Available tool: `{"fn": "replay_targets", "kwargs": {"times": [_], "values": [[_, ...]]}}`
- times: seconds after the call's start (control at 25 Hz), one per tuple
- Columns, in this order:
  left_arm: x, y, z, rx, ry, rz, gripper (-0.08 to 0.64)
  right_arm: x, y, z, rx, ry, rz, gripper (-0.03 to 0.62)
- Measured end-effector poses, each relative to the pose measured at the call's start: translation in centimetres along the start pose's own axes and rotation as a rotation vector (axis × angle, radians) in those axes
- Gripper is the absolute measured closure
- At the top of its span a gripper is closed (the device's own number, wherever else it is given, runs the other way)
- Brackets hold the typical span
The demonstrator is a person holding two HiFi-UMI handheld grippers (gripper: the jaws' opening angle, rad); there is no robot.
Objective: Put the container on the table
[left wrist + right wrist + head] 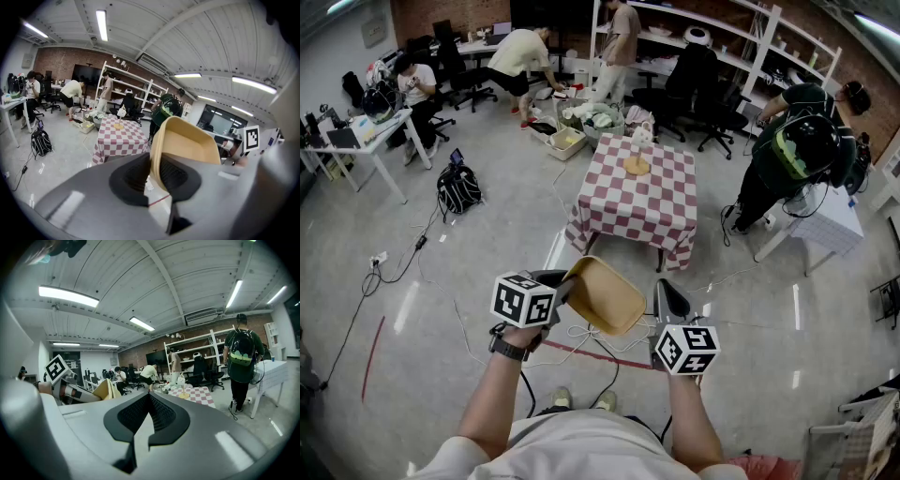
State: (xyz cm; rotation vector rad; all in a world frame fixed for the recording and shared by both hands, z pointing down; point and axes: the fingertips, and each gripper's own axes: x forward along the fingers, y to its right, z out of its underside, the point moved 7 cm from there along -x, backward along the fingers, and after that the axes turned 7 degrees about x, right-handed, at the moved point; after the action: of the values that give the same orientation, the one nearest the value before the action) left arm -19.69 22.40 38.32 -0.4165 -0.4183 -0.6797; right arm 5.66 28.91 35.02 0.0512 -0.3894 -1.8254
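The left hand-held gripper has its jaws clamped on the wall of the tan container. It holds the container tilted in the air, just ahead of its jaws. The right hand-held gripper hangs just right of the container, its jaws pressed together with nothing between them. The checked worktop stands well ahead of both hand-held grippers.

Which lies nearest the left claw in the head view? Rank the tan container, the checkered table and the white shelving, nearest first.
1. The tan container: gripped by the left claw, low centre.
2. The checkered table: ahead, mid-frame.
3. The white shelving: along the far brick wall, upper right.
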Motion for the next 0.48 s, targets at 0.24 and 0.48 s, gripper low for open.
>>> {"fn": "replay_targets", "kwargs": {"times": [0.24,0.48], "values": [[0.2,1.1,0.2,0.004,-0.005,0.000,0.509,-0.8,0.5,0.2,-0.001,-0.005,0.000,0.583],[0.7,2.0,0.7,0.003,-0.010,-0.004,0.511,-1.4,1.3,0.6,0.004,-0.007,-0.009,0.583]]}}
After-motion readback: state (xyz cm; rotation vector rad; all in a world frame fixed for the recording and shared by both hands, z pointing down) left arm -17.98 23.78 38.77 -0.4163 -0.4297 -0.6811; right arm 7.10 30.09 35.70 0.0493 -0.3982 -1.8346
